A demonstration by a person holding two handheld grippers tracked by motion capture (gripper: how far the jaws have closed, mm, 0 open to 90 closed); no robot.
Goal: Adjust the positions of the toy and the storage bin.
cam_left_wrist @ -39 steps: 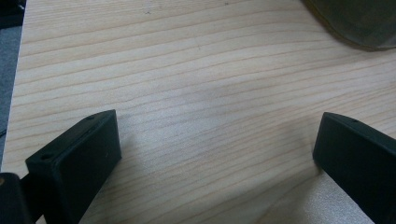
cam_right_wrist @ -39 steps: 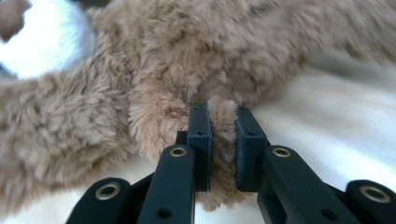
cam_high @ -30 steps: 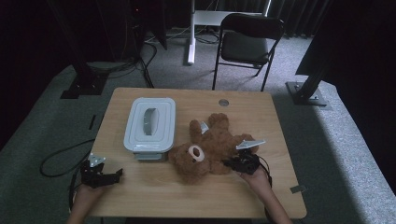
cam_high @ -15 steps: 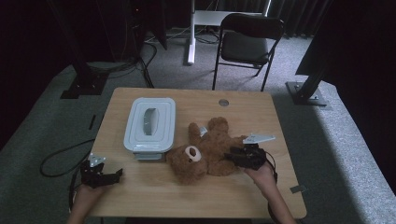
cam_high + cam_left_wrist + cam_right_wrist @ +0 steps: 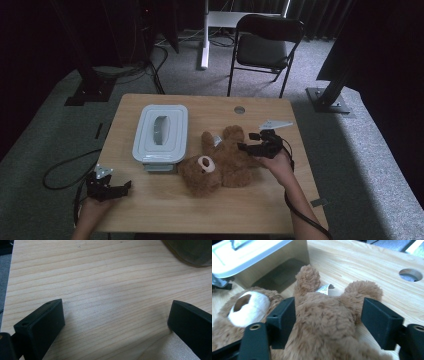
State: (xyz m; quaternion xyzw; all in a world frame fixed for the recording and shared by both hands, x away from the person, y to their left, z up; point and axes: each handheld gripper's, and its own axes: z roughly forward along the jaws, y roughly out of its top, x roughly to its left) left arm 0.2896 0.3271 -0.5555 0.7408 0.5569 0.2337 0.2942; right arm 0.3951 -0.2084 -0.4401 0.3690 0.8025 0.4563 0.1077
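Since the earlier frames, the right gripper (image 5: 248,141) has risen off the bear (image 5: 220,165) and its jaws have just been opening; the bear, then gripped at its side, now lies released, shifted slightly toward the table's (image 5: 210,210) near edge. Right hand (image 5: 276,161): forearm enters from the bottom right and angles up and inward, the gripper pointing left across the bear's lower body. In the right gripper view the gripper (image 5: 328,322) has its jaws spread wide, the bear's (image 5: 324,322) furry body between them; the left jaw lies close against the fur and the right jaw stands clear of it, beside one leg. Bear: on its back at mid-table, white muzzle toward the near edge, legs toward the far edge, a white tag (image 5: 324,288) between the legs, its head just beside the box (image 5: 160,132). Left hand (image 5: 92,210): low at the near left corner, unmoved, the left gripper (image 5: 122,186) pointing right along the tabletop, well apart from the bear. In the left gripper view this gripper (image 5: 116,320) has its jaws wide apart with bare wood (image 5: 100,290) between them. Count: one bear, one lidded box, two grippers, one table, one chair (image 5: 265,47) beyond the far edge, one round hole (image 5: 239,109) in the tabletop.
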